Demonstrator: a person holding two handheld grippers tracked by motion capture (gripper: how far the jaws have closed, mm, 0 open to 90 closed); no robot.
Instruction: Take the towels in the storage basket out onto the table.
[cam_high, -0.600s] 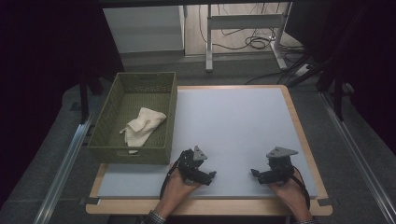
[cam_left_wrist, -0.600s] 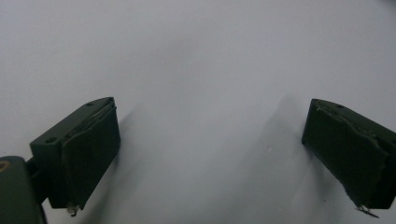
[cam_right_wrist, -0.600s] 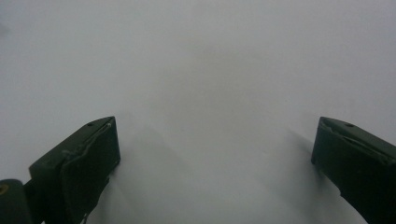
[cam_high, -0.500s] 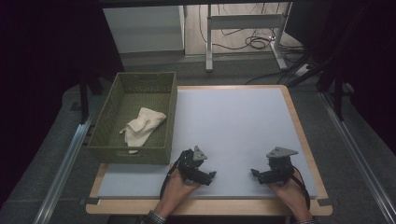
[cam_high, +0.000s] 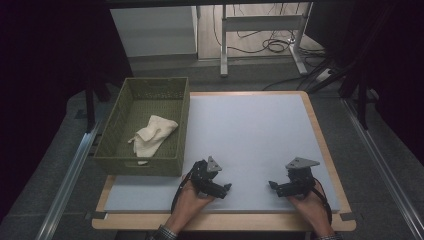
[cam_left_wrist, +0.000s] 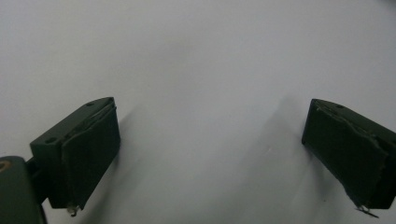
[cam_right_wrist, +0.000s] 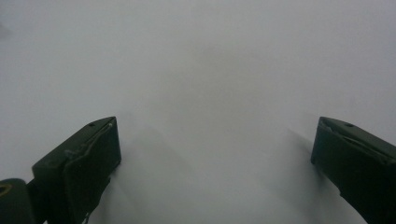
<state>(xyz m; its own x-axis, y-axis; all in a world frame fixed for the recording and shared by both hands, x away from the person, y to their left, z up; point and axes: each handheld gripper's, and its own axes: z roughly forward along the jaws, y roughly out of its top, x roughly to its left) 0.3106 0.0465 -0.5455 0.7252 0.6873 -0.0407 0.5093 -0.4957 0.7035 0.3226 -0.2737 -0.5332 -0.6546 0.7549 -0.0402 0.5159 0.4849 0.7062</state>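
The table (cam_high: 260, 130) top is smooth, matt white, edged in pale wood; the basket (cam_high: 112, 145) looks woven (perhaps plastic), the cloth (cam_high: 152, 132) soft, cream fabric.

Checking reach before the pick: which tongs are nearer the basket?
The left tongs: they sit just off the green basket's near corner; the right tongs lie farther across the mat.

R hand-held gripper (cam_right_wrist: 215, 172) agape over mat (cam_right_wrist: 201, 70)

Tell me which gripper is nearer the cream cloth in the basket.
Left. The left gripper rests just right of the basket's near corner holding the cream cloth; the right gripper sits farther right.
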